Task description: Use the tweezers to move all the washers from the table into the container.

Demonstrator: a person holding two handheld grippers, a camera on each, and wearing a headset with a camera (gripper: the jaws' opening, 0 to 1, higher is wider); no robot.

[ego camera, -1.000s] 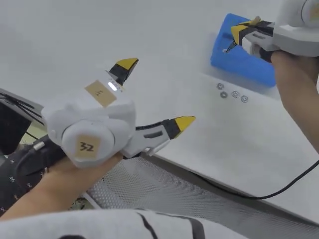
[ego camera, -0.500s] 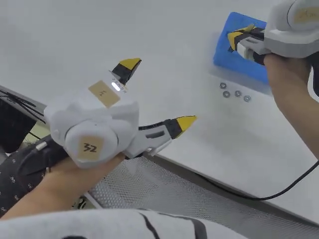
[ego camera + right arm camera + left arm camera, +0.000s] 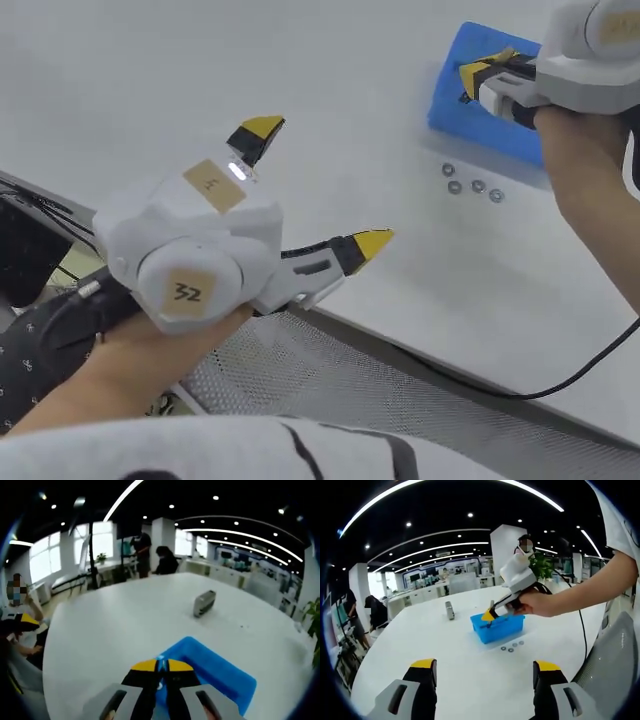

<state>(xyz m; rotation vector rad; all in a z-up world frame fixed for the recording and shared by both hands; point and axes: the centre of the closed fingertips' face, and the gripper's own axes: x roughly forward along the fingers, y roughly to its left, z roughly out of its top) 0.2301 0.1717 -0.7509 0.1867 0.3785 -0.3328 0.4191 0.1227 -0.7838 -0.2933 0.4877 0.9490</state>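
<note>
Four small metal washers point(image 3: 470, 184) lie in a row on the white table point(image 3: 330, 70), just in front of the blue container point(image 3: 478, 108). My right gripper point(image 3: 468, 76) hovers over the container's near-left part, its jaws shut on thin tweezers point(image 3: 490, 623) that point down into it. In the right gripper view the shut gripper point(image 3: 161, 667) sits just above the container point(image 3: 215, 672). My left gripper point(image 3: 317, 185) is held wide open over the table's near edge, far from the washers point(image 3: 512, 646), with nothing between its jaws point(image 3: 485, 666).
A small grey object point(image 3: 204, 602) stands farther back on the table beyond the container. The table's front edge point(image 3: 420, 350) runs below my left gripper, with a grey mesh surface point(image 3: 330, 400) under it. A black cable point(image 3: 560, 385) trails off the right hand.
My right gripper has drifted slightly left and down over the blue container. The left gripper stays open in about the same place. The washers have not moved.
</note>
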